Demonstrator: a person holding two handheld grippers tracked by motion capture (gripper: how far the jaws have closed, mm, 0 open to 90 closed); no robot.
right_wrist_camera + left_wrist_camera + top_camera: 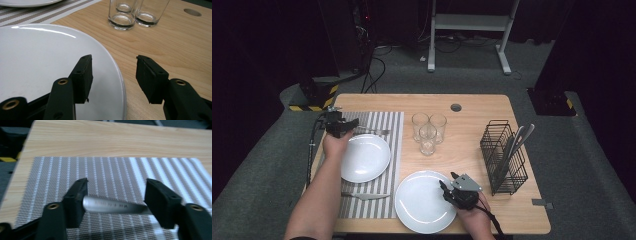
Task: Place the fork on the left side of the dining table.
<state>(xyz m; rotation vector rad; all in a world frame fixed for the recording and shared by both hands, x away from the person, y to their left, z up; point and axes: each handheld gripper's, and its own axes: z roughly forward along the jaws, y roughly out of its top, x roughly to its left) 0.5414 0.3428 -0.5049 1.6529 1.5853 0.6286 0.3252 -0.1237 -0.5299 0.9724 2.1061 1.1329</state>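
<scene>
Plates, two: one [365, 157] on the striped placemat [384, 134], one [422, 201] at six o'clock. Three glasses [428, 131] at centre. Left gripper [116, 195], jaws wide, straddles a utensil handle [112, 205]; right gripper [113, 75] gapes, empty, across the near plate's rim.

white plates [364, 157], grey-and-white striped placemat [389, 125], black wire rack [503, 150]
</scene>
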